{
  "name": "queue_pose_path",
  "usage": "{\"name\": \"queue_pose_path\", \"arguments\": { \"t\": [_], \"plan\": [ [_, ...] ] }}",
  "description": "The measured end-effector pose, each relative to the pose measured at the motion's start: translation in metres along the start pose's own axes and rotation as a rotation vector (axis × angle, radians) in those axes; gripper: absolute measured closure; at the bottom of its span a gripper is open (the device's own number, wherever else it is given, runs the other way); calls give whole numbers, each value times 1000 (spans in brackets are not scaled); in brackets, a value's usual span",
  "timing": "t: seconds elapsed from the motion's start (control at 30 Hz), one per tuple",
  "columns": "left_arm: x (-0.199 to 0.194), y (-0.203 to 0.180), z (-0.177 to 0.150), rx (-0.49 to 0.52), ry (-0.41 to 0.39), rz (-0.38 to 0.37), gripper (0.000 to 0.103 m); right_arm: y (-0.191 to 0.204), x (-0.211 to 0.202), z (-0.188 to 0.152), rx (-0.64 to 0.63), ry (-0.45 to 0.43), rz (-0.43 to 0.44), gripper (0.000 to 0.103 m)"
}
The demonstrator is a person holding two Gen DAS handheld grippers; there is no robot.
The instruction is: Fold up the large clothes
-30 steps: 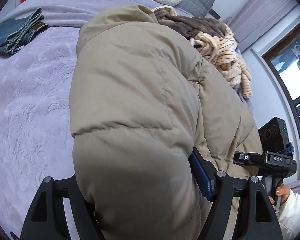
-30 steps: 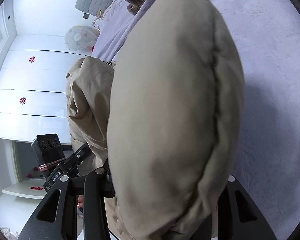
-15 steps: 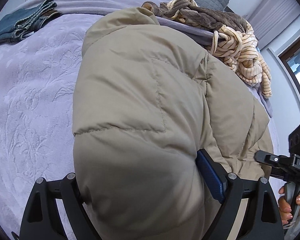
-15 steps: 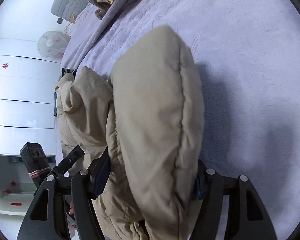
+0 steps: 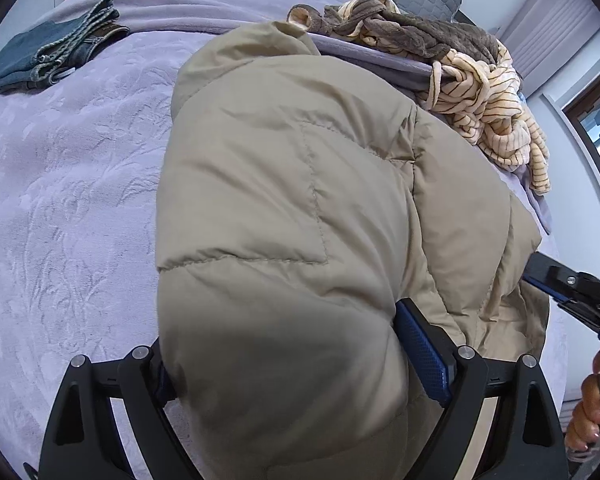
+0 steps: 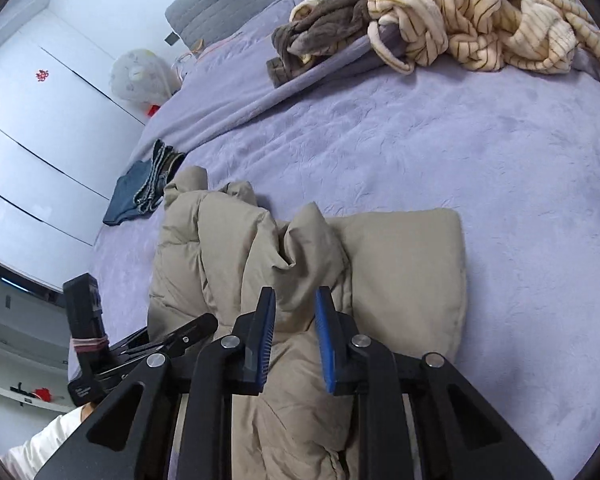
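- Jacket (image 5: 284, 216), tan and puffy, lay bunched on the purple bedspread (image 5: 60, 200).
- Left gripper (image 5: 300, 364) stood spread wide around a thick fold of it.
- Right gripper (image 6: 295, 312) hovered above the jacket, jaws closing with nothing pinched between them.
- Jeans (image 6: 140, 192) lay near the jacket's far end.
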State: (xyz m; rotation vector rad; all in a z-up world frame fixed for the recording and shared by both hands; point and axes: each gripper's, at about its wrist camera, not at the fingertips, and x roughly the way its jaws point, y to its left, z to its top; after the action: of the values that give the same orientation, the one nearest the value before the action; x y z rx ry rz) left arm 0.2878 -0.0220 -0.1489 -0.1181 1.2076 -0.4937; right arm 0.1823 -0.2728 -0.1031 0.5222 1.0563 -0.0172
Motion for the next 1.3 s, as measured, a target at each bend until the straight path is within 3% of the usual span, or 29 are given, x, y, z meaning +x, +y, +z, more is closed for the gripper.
{"name": "queue_pose_path", "arguments": {
  "t": [0.1,0.2,0.37,0.6,0.93,1.3],
  "plan": [
    [-34,4,3,-2,-134,69,11,-15,22,-2,48,40,-49,84],
    [-58,11,10,-25,-231,57,11,-31,33,-4,81,59,-64,91],
    [-17,3,15,18,-119,113,11,-43,43,-7,86,73,-82,92],
    [10,-3,6,39,-98,134,7,-60,54,-18,92,74,-75,93],
    [-21,-12,-5,91,-68,211,8,-35,16,-30,68,77,-85,88],
    [-60,-9,-54,52,-23,201,7,-12,-43,-85,53,72,-84,88]
  ]
}}
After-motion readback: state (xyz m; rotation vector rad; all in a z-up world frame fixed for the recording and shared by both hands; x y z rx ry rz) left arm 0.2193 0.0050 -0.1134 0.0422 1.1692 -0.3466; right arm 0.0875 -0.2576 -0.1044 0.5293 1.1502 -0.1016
